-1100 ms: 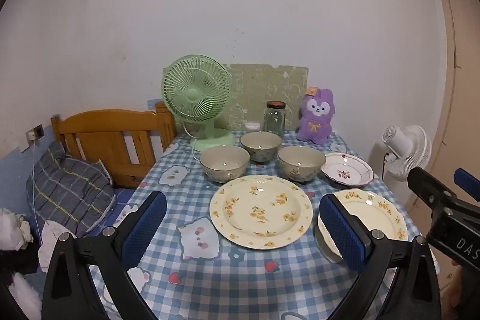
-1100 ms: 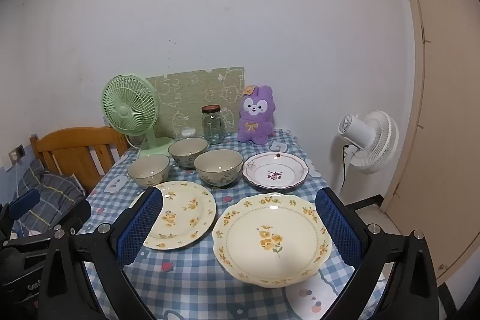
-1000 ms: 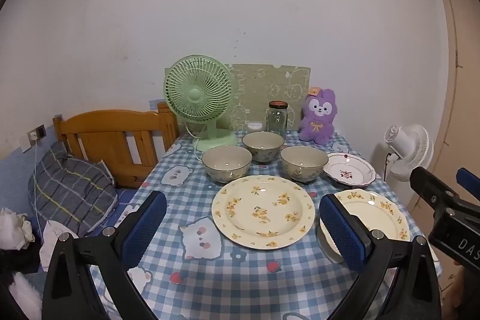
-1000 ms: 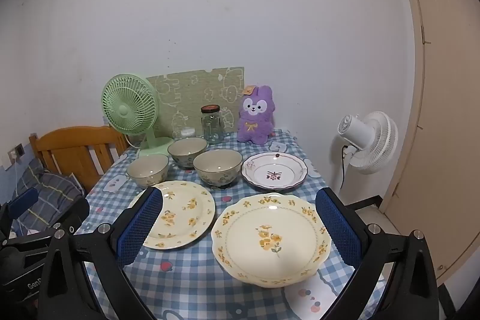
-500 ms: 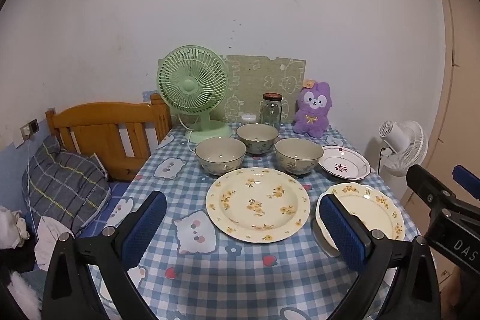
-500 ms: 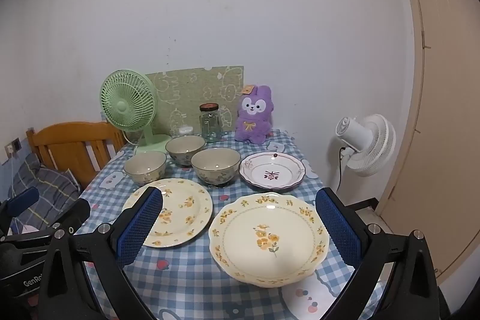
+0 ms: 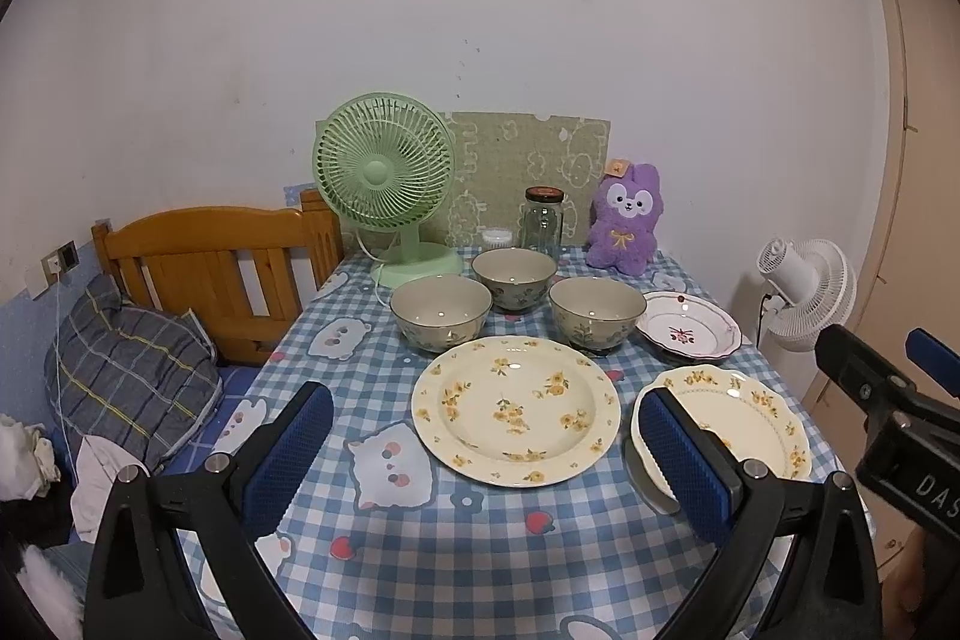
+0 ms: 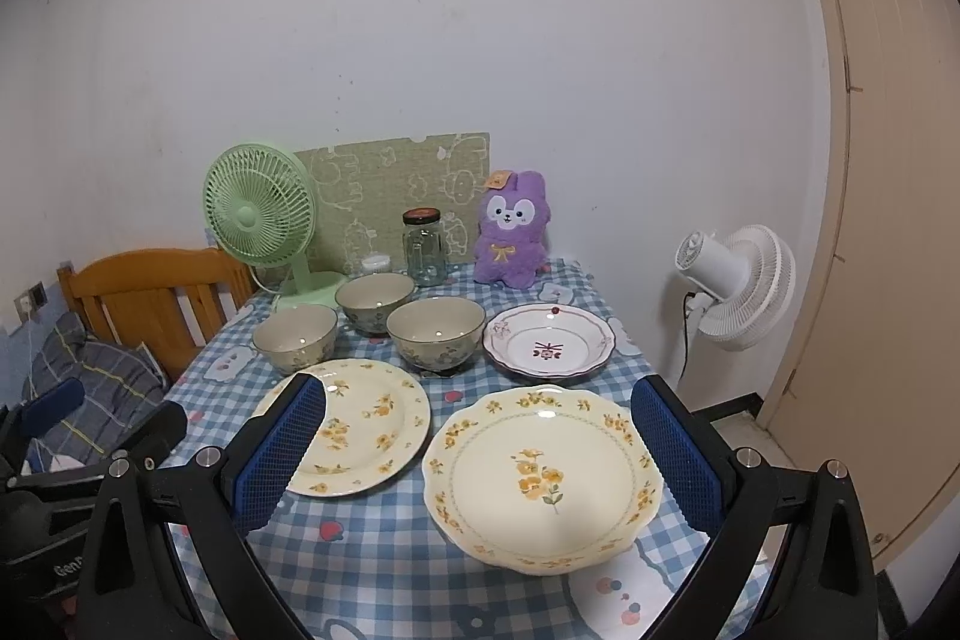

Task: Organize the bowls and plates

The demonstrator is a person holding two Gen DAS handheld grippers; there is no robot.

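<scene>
From the left wrist, the left gripper (image 7: 486, 451) is spread wide and empty above the checked bench (image 7: 480, 550). A round flowered plate (image 7: 516, 409) lies just ahead between its fingers, a scalloped plate (image 7: 750, 418) past its right finger, three bowls (image 7: 441, 310) farther ahead.

From the right wrist, the right gripper (image 8: 480, 451) is likewise released, holding nothing. The scalloped plate (image 8: 540, 472) lies between its fingers, the round flowered plate (image 8: 360, 424) behind its left finger, a red-patterned plate (image 8: 549, 340) beyond.
</scene>
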